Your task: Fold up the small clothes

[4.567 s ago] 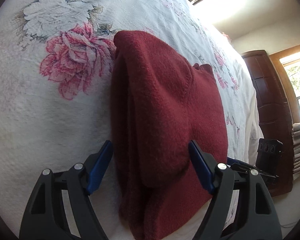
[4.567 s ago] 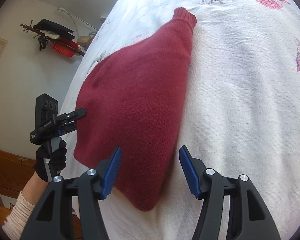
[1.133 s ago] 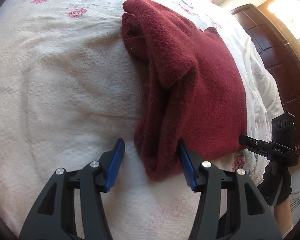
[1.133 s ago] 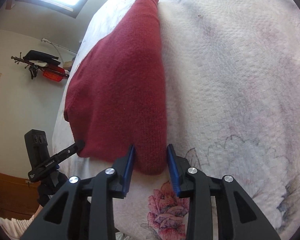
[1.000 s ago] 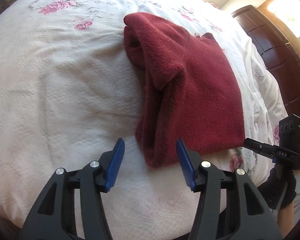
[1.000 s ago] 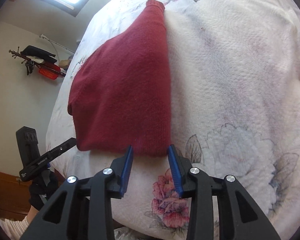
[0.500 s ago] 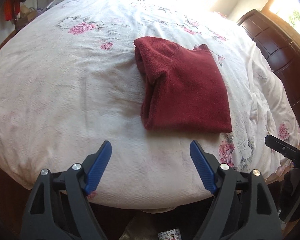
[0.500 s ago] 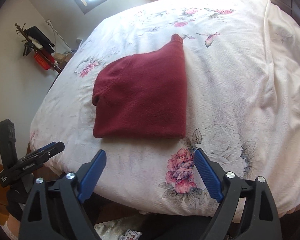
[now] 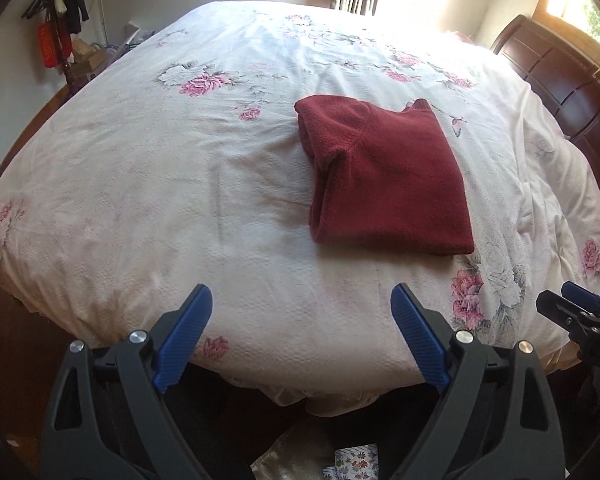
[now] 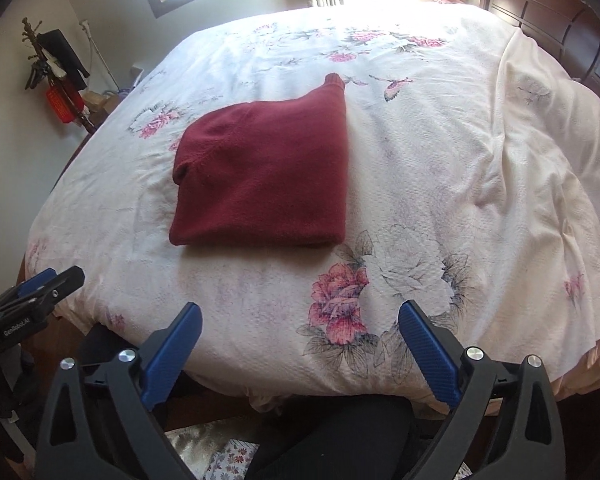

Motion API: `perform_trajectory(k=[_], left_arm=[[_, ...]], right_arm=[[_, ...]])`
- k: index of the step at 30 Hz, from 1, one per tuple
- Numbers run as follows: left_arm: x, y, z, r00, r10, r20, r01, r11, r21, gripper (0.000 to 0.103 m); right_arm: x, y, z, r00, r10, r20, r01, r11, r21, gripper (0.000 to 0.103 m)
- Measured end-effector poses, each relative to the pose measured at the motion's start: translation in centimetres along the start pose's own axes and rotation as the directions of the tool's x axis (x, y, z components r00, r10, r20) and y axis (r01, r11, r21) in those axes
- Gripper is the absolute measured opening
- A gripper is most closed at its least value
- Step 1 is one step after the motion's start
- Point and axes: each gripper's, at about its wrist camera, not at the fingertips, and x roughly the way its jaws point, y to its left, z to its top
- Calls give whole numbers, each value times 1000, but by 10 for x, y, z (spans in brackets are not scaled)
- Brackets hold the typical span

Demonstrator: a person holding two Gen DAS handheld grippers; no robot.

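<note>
Your left gripper and right gripper hang with jaws spread wide, empty — a folded red sweater lies at twelve o'clock on the bedspread.

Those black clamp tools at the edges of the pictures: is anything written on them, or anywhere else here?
"DAS": white letters on the right tool, cut off by the frame edge in the left wrist view.
"GenRobot.AI": white print on the left tool, small, in the right wrist view.
The red sweater and bedspread show no writing.
</note>
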Motion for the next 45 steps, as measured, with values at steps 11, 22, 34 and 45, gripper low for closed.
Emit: perform_trajectory(k=[11,22,34,45], left_arm=[[-11,-2,-12,1000,-4,16,3,1000,11,90],[-19,4,-15,1000,16,26,-16,1000,6,90],[-23,-3,-15,999,23,44,-24,999,30,90],[-11,-9,-15,999,16,31,-17,999,38,90]], right_arm=[[-18,14,-1,996,-84,36,85,996,-31,99],[-15,25,-5,995,-92,26,94,993,-66,99],[-13,26,-5,994,-110,25,112,992,-63,99],[-5,21,-6,992,-123,8,123,992,-42,99]])
